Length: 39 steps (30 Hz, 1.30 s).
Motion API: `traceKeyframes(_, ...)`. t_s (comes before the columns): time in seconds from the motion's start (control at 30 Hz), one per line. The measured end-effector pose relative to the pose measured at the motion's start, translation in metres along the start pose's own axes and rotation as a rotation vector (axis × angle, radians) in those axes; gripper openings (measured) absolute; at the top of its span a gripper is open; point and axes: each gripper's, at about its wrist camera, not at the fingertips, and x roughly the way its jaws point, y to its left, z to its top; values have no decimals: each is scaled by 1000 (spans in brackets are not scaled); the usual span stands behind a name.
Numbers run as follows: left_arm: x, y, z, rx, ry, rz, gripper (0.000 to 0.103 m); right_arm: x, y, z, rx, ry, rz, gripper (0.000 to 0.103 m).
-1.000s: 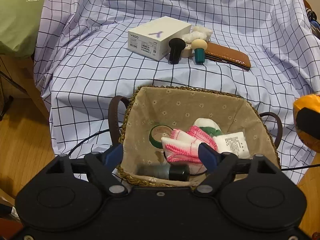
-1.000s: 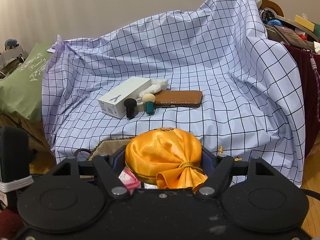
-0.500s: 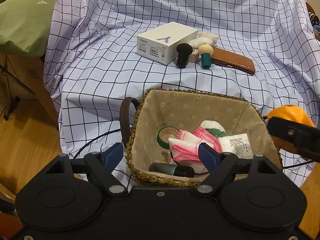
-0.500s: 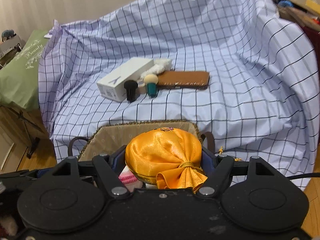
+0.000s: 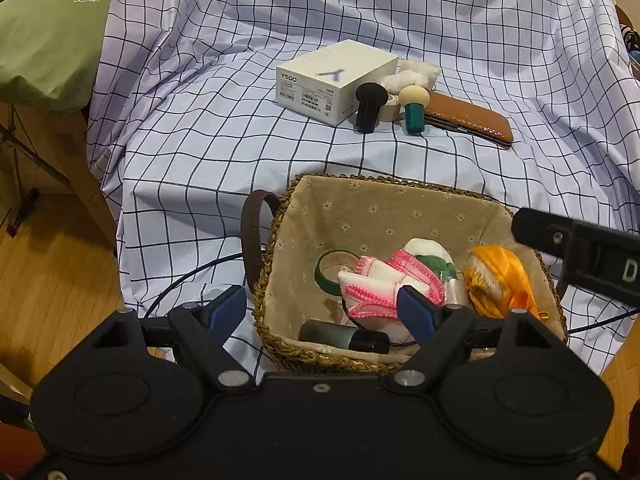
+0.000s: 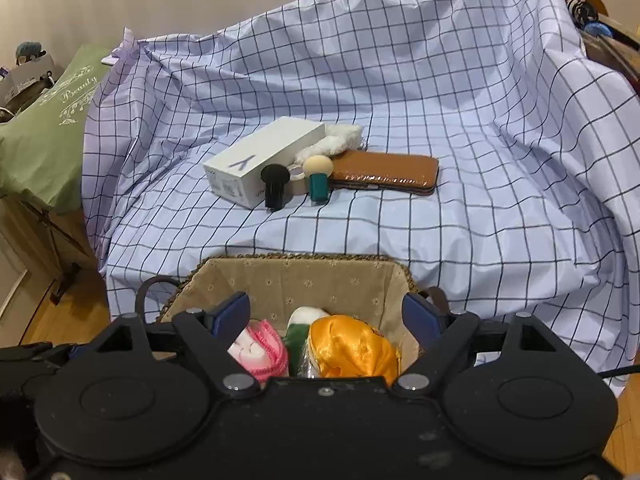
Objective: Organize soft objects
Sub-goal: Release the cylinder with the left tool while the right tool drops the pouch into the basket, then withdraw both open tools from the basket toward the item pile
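Half a second ago the orange satin pouch (image 6: 352,346) sat clamped between the pads of the right tool (image 6: 326,314). Its jaws have just been opening: they now stand wide, clear of the fabric on both sides, and the pouch lies loose in the woven basket (image 5: 280,344). The pouch looks delivered, and more soft things wait on the checked cloth (image 5: 240,128), so the sorting is likely only part done.

From the left in the left wrist view, the left tool (image 5: 320,310) hovers at the basket's near rim with its jaws wide and nothing between them. One blue pad is outside the rim and the other over the contents.

Inside the basket, going left to right:
- a roll of green tape (image 5: 334,270) against the lining
- a dark cylinder (image 5: 344,336) lying along the near wall
- a pink-and-white knitted cloth (image 5: 380,286) in the middle
- a white-and-green soft piece (image 5: 430,254) behind it
- a small clear packet, mostly hidden
- the pouch at the right side, touching its neighbours

Beyond the basket, well apart from it, on the cloth are:
- a white box (image 5: 336,78)
- a black mushroom-shaped sponge (image 5: 370,106)
- a white fluffy item (image 5: 412,74) just behind
- a beige-and-teal sponge (image 5: 414,108)
- a brown leather case (image 5: 468,118)

The fluffy item and the two sponges look like the remaining soft candidates.
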Motion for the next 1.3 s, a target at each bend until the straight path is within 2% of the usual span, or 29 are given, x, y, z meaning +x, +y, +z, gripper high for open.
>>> traceKeyframes(0.2,0,0,0,-1,1,0,79,1,-2,4,-40,-106,-107,91)
traceKeyframes(0.47,2,-2,4,8,1,2,79,18,-13,6,-129,-210,-293,91)
traceKeyframes(0.6,2,-2,5,6,-1,2,79,24,-20,8,-186,-245,-352,92)
traceKeyframes(0.77,5,-2,10,0,-3,11,79,36,-31,14,-221,-251,-391,96)
traceKeyframes(0.9,8,-3,14,6,-14,18,79,55,-38,14,-264,-212,-434,96)
traceKeyframes(1.17,17,-9,27,23,-10,17,79,91,-48,20,-320,-126,-422,96)
traceKeyframes(1.3,22,-9,35,15,-6,8,79,98,-56,27,-289,-91,-386,96)
